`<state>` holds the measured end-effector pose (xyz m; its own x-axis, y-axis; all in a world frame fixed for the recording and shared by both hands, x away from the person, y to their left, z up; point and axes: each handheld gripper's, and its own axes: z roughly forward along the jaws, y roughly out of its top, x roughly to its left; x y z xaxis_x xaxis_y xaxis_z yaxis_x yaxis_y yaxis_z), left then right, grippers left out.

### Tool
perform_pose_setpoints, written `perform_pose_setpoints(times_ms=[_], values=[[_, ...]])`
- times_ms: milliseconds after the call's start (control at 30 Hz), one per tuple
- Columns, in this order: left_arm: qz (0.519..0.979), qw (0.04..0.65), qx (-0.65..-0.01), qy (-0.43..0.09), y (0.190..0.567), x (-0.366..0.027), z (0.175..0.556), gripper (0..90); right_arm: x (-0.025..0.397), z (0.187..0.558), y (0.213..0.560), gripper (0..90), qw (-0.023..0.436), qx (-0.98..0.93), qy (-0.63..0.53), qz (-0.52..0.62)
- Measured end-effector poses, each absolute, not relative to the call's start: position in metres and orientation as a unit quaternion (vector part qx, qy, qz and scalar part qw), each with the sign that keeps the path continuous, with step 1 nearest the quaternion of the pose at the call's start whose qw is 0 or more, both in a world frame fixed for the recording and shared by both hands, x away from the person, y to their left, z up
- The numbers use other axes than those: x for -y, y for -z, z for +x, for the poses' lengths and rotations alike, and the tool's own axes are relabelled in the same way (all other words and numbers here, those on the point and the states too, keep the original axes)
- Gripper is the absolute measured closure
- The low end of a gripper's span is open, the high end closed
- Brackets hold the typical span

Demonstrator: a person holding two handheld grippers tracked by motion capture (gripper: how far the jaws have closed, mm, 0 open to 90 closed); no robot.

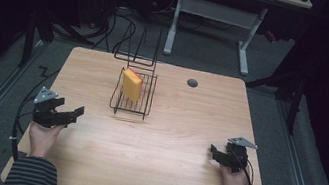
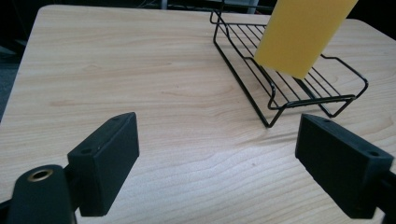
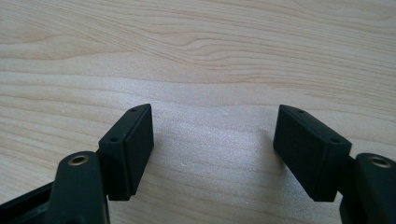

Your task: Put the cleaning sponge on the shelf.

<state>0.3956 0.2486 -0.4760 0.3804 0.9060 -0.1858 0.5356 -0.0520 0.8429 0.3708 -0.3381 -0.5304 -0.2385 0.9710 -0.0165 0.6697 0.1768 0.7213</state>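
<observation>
Your left tongs [image 1: 77, 112] wide, empty | your right tongs [image 1: 214, 152] wide (bare bench [image 1: 182, 126] below) | yellow sponge [image 1: 132, 84] leans in wire rack [image 1: 148, 101]

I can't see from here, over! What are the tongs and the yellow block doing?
Left tongs open, empty, near table's left edge. Right tongs open, empty, low over bare wood. Yellow block standing tilted in wire rack, untouched. Path to it clear.
</observation>
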Motion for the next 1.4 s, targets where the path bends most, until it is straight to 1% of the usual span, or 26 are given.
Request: perform_pose_setpoints(times_ms=[200,700,1067,1400], values=[[0.693,0.452,-0.528,-0.194,0.484,-0.250,0.398,13.9,0.338,0.371,0.530,29.1,0.248,-0.726,-0.304,0.565],[0.703,0.417,-0.548,-0.179,0.517,-0.247,0.404,14.6,0.338,0.371,0.530,29.1,0.248,-0.726,-0.304,0.565],[0.717,0.380,-0.551,-0.198,0.528,-0.237,0.414,14.6,0.338,0.371,0.530,29.1,0.248,-0.726,-0.304,0.565],[0.714,0.370,-0.558,-0.207,0.536,-0.236,0.421,15.0,0.338,0.371,0.530,29.1,0.248,-0.726,-0.304,0.565]])
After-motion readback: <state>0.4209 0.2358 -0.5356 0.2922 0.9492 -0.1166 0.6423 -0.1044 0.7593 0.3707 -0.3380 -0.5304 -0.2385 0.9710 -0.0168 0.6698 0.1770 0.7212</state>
